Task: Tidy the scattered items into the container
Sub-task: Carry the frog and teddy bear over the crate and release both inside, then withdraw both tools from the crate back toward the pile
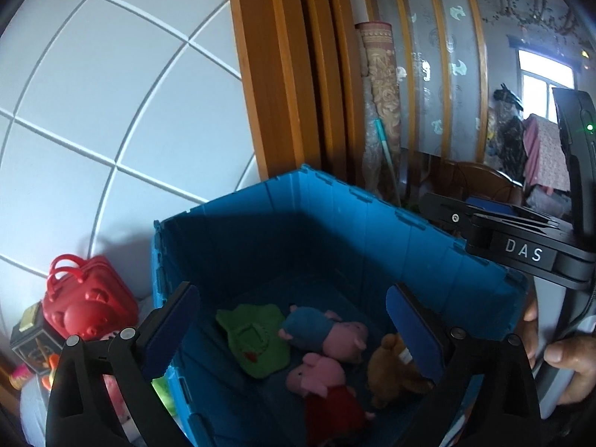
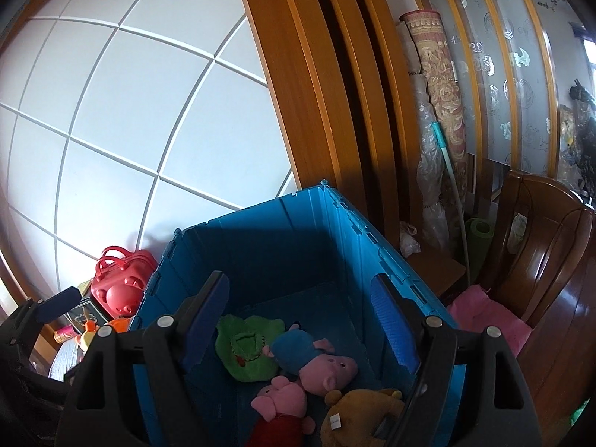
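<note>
Both my claws hang wide open and empty over the blue crate [image 1: 335, 231]: left claw [image 1: 294, 331], right claw [image 2: 301, 320]. On its floor lie two pig plushes [image 2: 316, 361], a green cloth [image 2: 249, 350] and a brown bear [image 2: 365, 417].

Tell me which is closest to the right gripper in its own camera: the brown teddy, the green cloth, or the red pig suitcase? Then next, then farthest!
From the right gripper, both fingers open above the blue crate:
1. Brown teddy, in the crate, low and right, by the right finger.
2. Green cloth, farther in, on the crate floor, left.
3. Red pig suitcase, outside the crate, against the wall, far left.
</note>
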A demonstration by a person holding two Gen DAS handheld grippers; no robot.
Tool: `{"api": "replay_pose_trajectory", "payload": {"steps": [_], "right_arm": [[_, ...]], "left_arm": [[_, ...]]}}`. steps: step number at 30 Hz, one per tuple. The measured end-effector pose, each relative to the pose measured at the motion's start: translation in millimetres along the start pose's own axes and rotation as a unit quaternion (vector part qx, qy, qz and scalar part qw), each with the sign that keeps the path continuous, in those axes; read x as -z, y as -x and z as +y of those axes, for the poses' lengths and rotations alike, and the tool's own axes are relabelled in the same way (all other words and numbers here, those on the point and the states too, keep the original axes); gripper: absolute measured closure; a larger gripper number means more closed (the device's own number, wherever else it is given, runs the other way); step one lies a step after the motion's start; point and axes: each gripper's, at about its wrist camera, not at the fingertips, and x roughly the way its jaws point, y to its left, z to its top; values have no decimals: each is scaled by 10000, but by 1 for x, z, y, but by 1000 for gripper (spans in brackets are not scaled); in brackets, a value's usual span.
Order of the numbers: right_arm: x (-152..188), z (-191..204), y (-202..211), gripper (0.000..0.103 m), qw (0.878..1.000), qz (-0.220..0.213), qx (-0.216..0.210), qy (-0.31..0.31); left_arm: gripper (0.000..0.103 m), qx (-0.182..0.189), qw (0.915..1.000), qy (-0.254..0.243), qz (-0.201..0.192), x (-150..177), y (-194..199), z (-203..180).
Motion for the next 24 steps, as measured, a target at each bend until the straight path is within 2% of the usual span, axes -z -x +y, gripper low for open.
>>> {"api": "replay_pose_trajectory", "payload": {"steps": [9, 20, 24], "right_arm": [[10, 12, 10, 25, 9999, -45, -44, 135], [40, 47, 21, 25, 9986, -31, -388, 364], [54, 67, 30, 25, 9975, -24, -533, 465]], "left_arm": [[1, -158, 9997, 156, -101, 11, 19, 9], [1, -823, 9955, 408, -216, 51, 66, 38], [1, -942, 9939, 550, -186, 72, 86, 55]]}}
